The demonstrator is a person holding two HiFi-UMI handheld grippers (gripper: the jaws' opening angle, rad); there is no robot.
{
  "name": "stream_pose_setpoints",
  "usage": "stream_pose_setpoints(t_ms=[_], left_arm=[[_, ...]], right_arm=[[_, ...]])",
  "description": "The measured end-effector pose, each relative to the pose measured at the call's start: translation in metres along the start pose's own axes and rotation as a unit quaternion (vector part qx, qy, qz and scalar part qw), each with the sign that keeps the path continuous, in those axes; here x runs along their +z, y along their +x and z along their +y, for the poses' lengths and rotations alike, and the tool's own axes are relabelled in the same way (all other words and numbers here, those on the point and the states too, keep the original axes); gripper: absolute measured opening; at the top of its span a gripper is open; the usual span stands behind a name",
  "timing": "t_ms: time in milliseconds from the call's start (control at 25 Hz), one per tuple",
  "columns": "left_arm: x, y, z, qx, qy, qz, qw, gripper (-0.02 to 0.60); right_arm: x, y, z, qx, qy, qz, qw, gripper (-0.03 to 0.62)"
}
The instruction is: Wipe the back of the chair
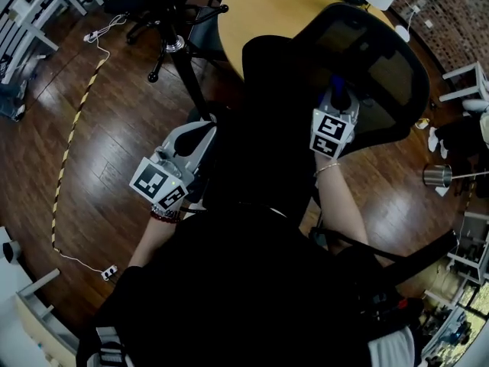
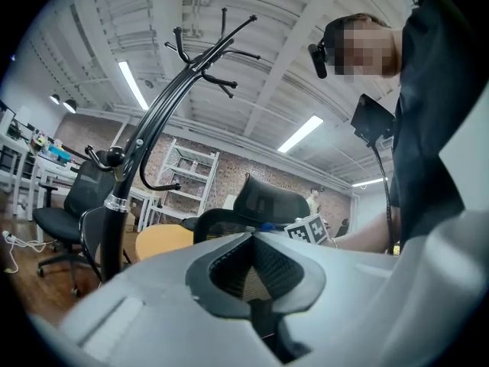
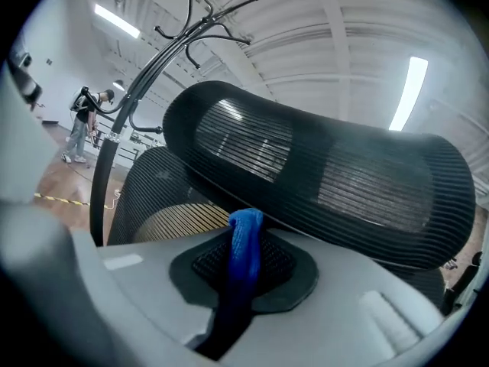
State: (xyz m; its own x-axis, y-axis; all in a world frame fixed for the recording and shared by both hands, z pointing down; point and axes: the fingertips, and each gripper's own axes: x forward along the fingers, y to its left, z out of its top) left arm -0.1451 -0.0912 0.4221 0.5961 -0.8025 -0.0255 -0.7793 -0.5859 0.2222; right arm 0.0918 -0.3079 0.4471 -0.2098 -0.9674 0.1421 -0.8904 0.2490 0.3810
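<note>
Chair back [image 1: 386,63]: black mesh, upper right of the head view, standing against the edge of the round wooden desk [image 1: 256,14]. In the right gripper view the mesh [image 3: 306,170] fills most of the frame.

Right claw [image 1: 338,98] is at the back's lower left edge, pinching a blue cloth [image 3: 245,239]. The cloth's folded tip sticks up past the claw [image 3: 246,262], right by the mesh. Can't tell if it's touching.

Left claw [image 1: 202,132] is low and off to the left, well apart from the chair. Its jaws are pressed together with nothing between them [image 2: 256,270].

Black coat rack [image 2: 149,121] stands left of the desk. Wooden floor [image 1: 114,121] has a strip of yellow-black tape [image 1: 72,136] on it.
</note>
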Motion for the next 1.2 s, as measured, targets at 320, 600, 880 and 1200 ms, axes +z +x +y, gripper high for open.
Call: stream_pose_setpoints(t_ms=[320,600,880,1200], left_arm=[[-0.005,-0.009,0.033,0.006,-0.007,0.013,0.9999,0.006],[-0.009,-0.046,0.070,0.011,-0.017,0.026,0.9995,0.006],[-0.012,-0.039,0.070,0.006,-0.016,0.036,0.9992,0.006],[0.004,-0.049,0.051,-0.001,0.021,0.048,0.9986,0.006]], right_arm=[[0.022,0.028,0.044,0.008,0.030,-0.010,0.999,0.031],[0.061,0.036,0.123,0.060,0.016,-0.031,0.998,0.031],[0.078,0.043,0.157,0.085,0.005,-0.032,0.996,0.031],[0.114,0.016,0.243,0.257,0.042,-0.068,0.963,0.035]])
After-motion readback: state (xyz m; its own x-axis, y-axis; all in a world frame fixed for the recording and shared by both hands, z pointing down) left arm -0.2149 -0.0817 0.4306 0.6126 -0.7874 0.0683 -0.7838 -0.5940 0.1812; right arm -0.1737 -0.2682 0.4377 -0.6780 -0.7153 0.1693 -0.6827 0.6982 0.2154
